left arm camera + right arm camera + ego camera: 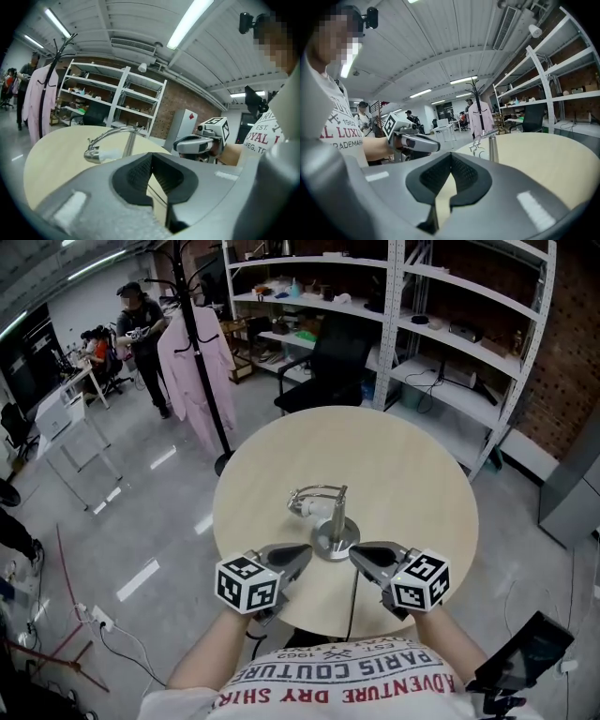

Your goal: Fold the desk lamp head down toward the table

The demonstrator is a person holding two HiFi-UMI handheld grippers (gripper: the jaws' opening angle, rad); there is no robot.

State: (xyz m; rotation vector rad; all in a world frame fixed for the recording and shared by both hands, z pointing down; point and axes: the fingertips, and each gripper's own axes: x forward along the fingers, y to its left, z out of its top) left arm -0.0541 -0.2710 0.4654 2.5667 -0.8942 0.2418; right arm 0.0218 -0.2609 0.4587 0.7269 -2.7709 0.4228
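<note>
A small silver desk lamp stands on the round beige table, its neck bent over so the head hangs low to the left. The lamp also shows in the left gripper view, and as a lamp in the right gripper view. My left gripper is shut and empty, just left of the lamp base. My right gripper is shut and empty, just right of the base. Neither touches the lamp. The two point at each other across the base.
A black cable runs from the lamp base over the near table edge. A black chair and metal shelves stand beyond the table. A coat rack with a pink coat is at back left, with people nearby.
</note>
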